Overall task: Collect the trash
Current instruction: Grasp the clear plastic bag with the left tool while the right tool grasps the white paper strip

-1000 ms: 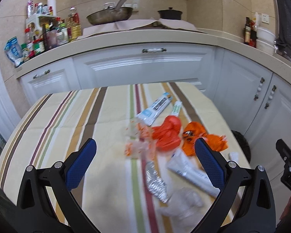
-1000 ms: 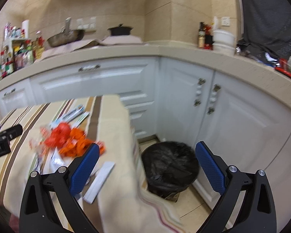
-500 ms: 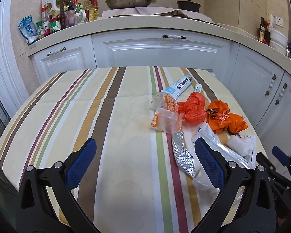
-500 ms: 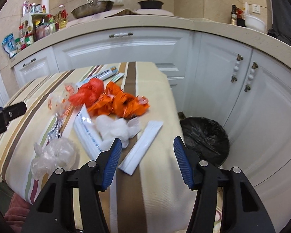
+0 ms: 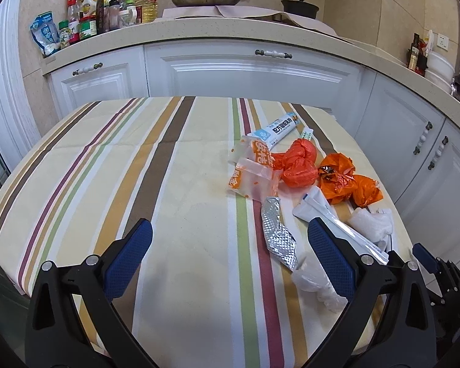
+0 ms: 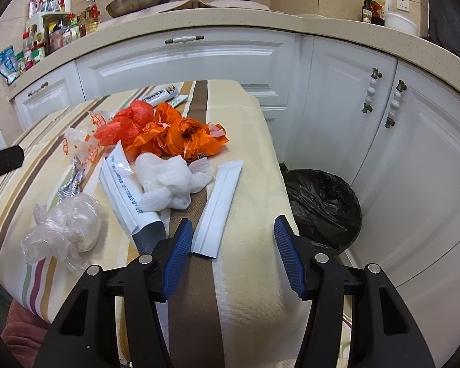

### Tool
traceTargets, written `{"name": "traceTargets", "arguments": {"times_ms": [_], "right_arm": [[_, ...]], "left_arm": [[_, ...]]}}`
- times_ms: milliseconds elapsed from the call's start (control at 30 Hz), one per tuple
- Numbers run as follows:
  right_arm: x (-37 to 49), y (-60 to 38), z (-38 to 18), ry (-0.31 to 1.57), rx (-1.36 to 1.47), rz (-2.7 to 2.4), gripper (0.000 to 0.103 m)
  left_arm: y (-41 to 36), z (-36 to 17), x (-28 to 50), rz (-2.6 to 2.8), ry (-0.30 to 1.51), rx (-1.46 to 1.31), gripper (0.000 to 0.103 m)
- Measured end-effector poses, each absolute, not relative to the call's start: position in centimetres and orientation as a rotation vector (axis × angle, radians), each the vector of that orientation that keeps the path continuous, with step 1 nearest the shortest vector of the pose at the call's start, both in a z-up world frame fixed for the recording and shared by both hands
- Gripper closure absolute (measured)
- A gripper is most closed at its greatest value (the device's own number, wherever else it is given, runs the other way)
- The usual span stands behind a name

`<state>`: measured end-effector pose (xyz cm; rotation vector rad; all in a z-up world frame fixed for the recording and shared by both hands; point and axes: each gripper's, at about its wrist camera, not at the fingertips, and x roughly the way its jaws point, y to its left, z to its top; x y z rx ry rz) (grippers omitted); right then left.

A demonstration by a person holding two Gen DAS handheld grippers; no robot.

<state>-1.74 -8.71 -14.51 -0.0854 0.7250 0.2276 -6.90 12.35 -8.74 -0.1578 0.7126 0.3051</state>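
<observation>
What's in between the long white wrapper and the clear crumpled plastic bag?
In the right wrist view, a white sachet with blue print and a wad of white tissue lie between the long white wrapper and the clear crumpled plastic bag.

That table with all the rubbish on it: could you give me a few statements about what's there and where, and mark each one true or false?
1. A bin lined with a black bag stands on the floor beside the table. True.
2. The right gripper is clamped on the crumpled white tissue. False: it is open and holds nothing; the tissue lies ahead of it.
3. The orange plastic bags lie on the striped tablecloth. True.
4. The left gripper holds the silver foil wrapper. False: it is open, with the wrapper lying flat on the cloth.
5. The long white sachet is already in the bin. False: it lies on the table.
</observation>
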Motion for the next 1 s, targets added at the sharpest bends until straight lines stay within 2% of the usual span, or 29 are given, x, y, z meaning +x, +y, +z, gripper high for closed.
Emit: {"name": "traceTargets", "arguments": {"times_ms": [133,200,267,400,900,933,1000], "right_arm": [[-1.7,-8.2,-14.7,0.694,-0.11,0.244,0.05],[-1.4,-8.2,-15.2,0.712,-0.101,0.273,0.065],[-1.5,-8.4,-15.2,0.704,-0.08,0.28,0.068],[-1.7,-8.6,-15.2,0.702,-0.075,0.294,0.082],[-3.0,-12.0,-13.7,0.649,-0.027,0.271,0.083],[-3.1,-12.3,-13.5,0.645,-0.023,0.268,0.083],[-3.2,-12.9,-13.2,0.638,-0.011,0.264,0.083]], "left_arm": [[12.0,-8.9,-7.0,0.305,0.712,-0.166,0.004],[11.8,-9.0,-7.1,0.303,0.714,-0.172,0.004],[11.5,-9.1,-7.2,0.299,0.713,-0.176,0.004],[10.8,-8.9,-7.4,0.29,0.7,-0.173,0.004],[5.9,-10.1,-6.7,0.214,0.752,-0.098,0.005],[5.7,-10.5,-6.3,0.209,0.774,-0.099,0.006],[5.6,-11.2,-6.0,0.204,0.811,-0.102,0.015]]}}
